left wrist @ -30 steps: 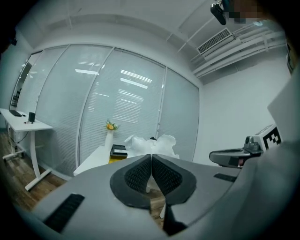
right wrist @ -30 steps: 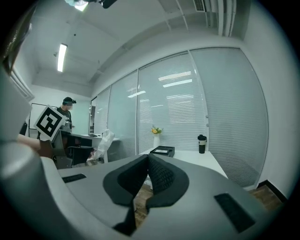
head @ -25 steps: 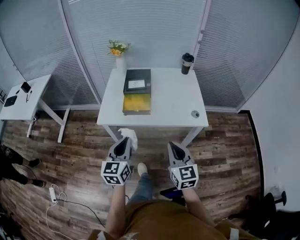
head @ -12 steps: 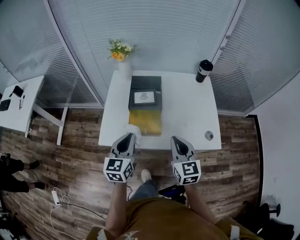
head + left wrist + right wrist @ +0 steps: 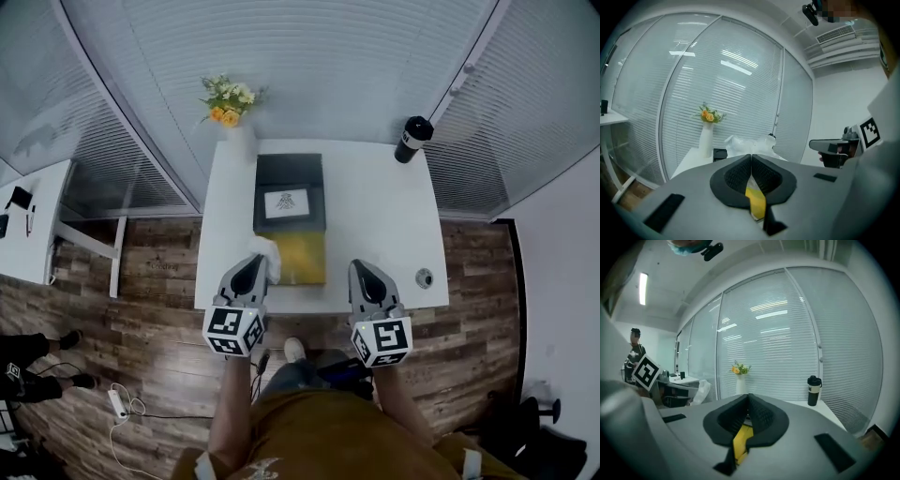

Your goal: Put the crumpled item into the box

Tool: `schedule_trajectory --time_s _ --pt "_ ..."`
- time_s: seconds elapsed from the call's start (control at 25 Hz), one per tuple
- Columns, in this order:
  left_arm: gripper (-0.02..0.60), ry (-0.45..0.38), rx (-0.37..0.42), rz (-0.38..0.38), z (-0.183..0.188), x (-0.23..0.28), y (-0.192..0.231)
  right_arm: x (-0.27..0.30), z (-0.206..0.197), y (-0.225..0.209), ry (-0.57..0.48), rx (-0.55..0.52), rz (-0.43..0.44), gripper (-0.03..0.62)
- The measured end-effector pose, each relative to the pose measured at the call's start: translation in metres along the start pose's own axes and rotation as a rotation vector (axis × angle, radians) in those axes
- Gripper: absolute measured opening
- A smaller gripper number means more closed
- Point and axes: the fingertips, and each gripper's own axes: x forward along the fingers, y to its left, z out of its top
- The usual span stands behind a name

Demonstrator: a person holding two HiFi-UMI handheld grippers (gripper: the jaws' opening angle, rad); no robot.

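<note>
A crumpled white item (image 5: pixel 265 252) sticks out past the tips of my left gripper (image 5: pixel 254 266), which is shut on it just over the white table's (image 5: pixel 375 216) front edge. From the left gripper view the white wad (image 5: pixel 749 144) rises beyond the closed jaws of the left gripper (image 5: pixel 751 157). The box (image 5: pixel 299 260) lies open with a yellow inside, just right of the wad, and its black lid (image 5: pixel 289 192) stands behind it. My right gripper (image 5: pixel 364 274) hovers at the table's front edge, right of the box; its jaws (image 5: pixel 747 399) are shut with nothing between them.
A white vase of flowers (image 5: pixel 238 141) stands at the table's back left corner, a black travel cup (image 5: pixel 412 139) at its back right. A small round object (image 5: pixel 424 277) lies near the front right corner. Glass walls with blinds enclose the table. Another white desk (image 5: pixel 28 234) stands at left.
The table has come closer: both grippers, earlier over the wooden floor in front of it, now reach its front edge. The left gripper keeps its hold on the wad.
</note>
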Motion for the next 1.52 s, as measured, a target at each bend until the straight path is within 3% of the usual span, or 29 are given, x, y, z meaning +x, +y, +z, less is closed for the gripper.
schedule_trajectory --time_s 0.24,0.8,1.52 --pt "0.029 -0.001 -0.003 -0.014 0.006 0.014 0.002 0.005 -0.003 -0.017 0.011 0.021 -0.042 0.012" --pt "0.029 -0.005 -0.014 -0.002 0.009 0.038 0.013 0.044 -0.008 -0.01 0.031 -0.016 0.043 0.012" --pt "0.029 0.108 -0.036 0.016 -0.037 0.054 0.03 0.079 -0.064 -0.002 0.147 -0.003 0.122 0.012"
